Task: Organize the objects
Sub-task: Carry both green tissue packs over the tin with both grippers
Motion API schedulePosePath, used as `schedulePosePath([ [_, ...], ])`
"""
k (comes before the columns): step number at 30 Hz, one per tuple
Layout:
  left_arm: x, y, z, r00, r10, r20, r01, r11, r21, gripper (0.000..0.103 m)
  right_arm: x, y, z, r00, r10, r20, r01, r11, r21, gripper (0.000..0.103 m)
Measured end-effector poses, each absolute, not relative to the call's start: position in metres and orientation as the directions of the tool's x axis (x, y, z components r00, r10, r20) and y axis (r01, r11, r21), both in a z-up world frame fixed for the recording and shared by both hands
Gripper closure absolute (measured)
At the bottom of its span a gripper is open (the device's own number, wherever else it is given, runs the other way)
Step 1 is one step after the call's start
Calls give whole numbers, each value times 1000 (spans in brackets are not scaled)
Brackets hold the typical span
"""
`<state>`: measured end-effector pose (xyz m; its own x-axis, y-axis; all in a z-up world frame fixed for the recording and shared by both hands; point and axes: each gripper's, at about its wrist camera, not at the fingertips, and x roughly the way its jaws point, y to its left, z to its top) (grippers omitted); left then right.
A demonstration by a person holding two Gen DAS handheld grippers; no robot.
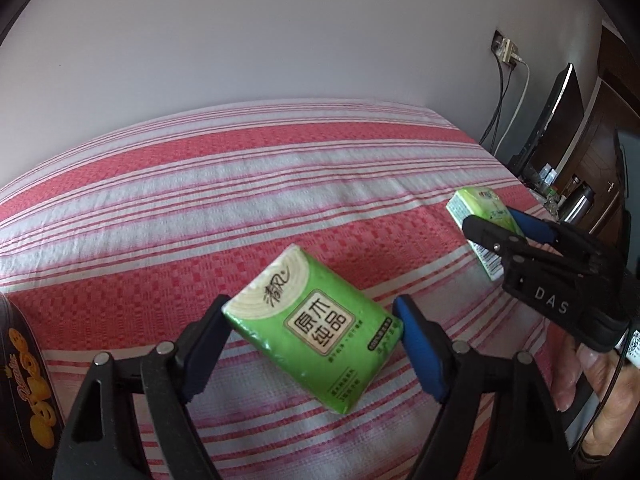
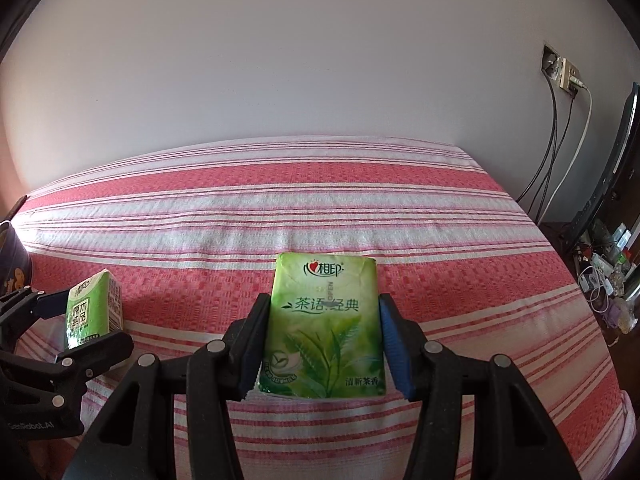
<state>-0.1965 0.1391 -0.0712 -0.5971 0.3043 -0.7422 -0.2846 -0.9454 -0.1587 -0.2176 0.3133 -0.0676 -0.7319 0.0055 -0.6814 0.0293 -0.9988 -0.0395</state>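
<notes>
2 grippers work over the bed, each straddling 1 tissue pack. Left gripper (image 1: 312,344): jaws apart around the wood-grain pack (image 1: 312,332). The black pad touches the pack's near-left corner; the blue pad stands just beside the opposite edge, with a narrow gap showing. The pack lies skewed to the jaw line, so closing would likely bear on corners, not flat sides, and could twist it.

Right gripper (image 2: 320,344): jaws set against both long sides of the tea pack (image 2: 324,324), which lies square between them, label up. Whether the pads are pressing or only touching cannot be told; no dent shows in the wrapper. The square alignment suits a flat-sided grasp.

Both packs rest on the striped bedcover (image 1: 200,208), well apart, the tea pack toward the right edge. A dark tin (image 1: 28,380) printed with biscuits sits at the far left, partly cut off. It may be the intended container, but nothing confirms this. A wall socket (image 2: 564,74) with cables hangs beyond the bed.
</notes>
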Motion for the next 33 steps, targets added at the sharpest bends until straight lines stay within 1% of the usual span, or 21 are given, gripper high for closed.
schedulePosePath([
  [3, -190, 134, -67, -625, 292, -724, -278, -950, -143, 21, -216, 303, -68, -731, -14, -682, 44, -999, -26, 48],
  [11, -170, 125, -53, -710, 247, -659, -258, -963, -83, 21, -206, 270, -66, -746, -24, -666, 73, -996, -45, 48],
  [17, -156, 115, -45, -774, 217, -595, -214, -974, -77, 21, -197, 259, -64, -756, -48, -652, 78, -997, -17, 48],
  [21, -148, 109, -41, -808, 182, -560, -174, -982, -68, 21, -189, 251, -62, -771, -47, -636, 81, -996, -25, 48],
  [33, -125, 105, -30, -883, 125, -453, -118, -992, -44, 21, -164, 230, -57, -812, -70, -580, 113, -993, -37, 48],
])
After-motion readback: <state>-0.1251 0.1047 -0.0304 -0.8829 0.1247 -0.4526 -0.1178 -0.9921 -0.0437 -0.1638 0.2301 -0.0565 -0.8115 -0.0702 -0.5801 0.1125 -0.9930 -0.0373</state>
